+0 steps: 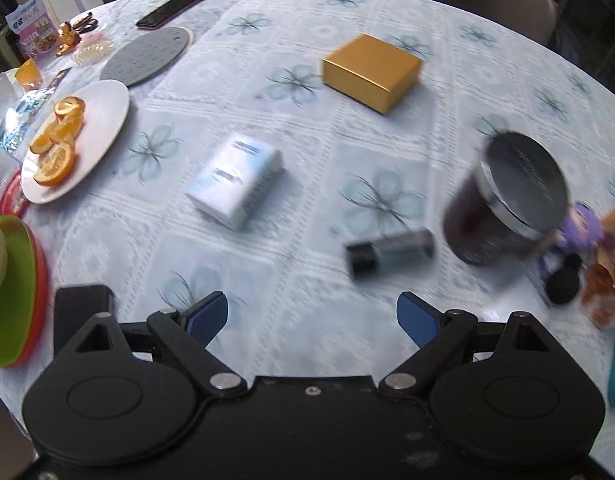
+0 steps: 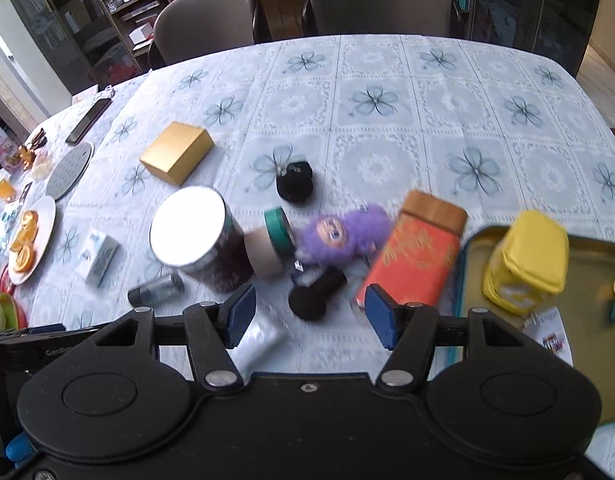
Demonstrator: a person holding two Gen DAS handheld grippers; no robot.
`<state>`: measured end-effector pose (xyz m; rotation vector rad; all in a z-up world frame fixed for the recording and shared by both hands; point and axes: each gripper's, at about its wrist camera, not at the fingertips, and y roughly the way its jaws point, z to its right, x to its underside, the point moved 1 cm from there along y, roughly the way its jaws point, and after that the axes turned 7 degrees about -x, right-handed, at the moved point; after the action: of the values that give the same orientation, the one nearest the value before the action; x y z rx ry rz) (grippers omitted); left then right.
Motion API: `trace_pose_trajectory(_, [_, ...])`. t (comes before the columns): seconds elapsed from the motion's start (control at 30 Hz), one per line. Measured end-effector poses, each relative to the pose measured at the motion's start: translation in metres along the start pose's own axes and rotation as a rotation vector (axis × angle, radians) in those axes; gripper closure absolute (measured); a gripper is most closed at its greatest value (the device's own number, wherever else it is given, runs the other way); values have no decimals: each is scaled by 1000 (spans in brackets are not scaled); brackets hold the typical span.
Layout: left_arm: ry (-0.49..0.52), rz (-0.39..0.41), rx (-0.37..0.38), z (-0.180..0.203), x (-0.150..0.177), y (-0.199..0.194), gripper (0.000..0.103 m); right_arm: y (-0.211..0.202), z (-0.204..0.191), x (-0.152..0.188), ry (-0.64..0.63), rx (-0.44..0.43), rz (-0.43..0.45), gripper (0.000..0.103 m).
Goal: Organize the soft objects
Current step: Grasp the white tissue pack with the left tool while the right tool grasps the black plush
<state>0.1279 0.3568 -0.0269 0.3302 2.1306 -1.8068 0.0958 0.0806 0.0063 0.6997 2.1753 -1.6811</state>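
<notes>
Both tools point(image 1: 312, 320) point(image 2: 305, 316) open; 1 purple plush point(image 2: 343, 234), 2 black socks point(image 2: 315, 294).

Two chairs point(image 2: 203, 12) point(image 2: 381, 0), two boxes point(image 2: 175, 158) point(image 2: 101, 258)

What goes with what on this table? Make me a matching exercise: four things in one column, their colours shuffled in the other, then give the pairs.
Things
1. plush toy
2. small box
3. pouch in the open case
4. tall tin

Colours
A. yellow
B. orange-red with a gold top
C. purple
D. gold

Pairs: 1-C, 2-D, 3-A, 4-B
</notes>
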Motion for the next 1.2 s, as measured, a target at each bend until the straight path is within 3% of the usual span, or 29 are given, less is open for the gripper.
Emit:
trace_pose_trajectory(0.23, [10, 57, -68, -33, -49, 31, 12, 34, -10, -36, 42, 7, 13, 44])
trace_pose_trajectory(0.43, [51, 68, -78, -43, -77, 58, 12, 67, -12, -63, 102, 6, 12, 44])
trace_pose_trajectory(0.67, [82, 62, -40, -47, -80, 79, 11, 115, -19, -79, 115, 47, -20, 44])
trace_pose_trajectory(0.97, [90, 16, -14, -46, -80, 104, 11, 162, -18, -82, 91, 127, -121, 44])
trace_pose_trajectory(1.1, [71, -20, -7, -46, -80, 117, 8, 170, -16, -81, 63, 147, -146, 62])
trace_pose_trajectory(1.2, [28, -25, 33, -53, -81, 119, 12, 171, -13, -81, 85, 138, -138, 63])
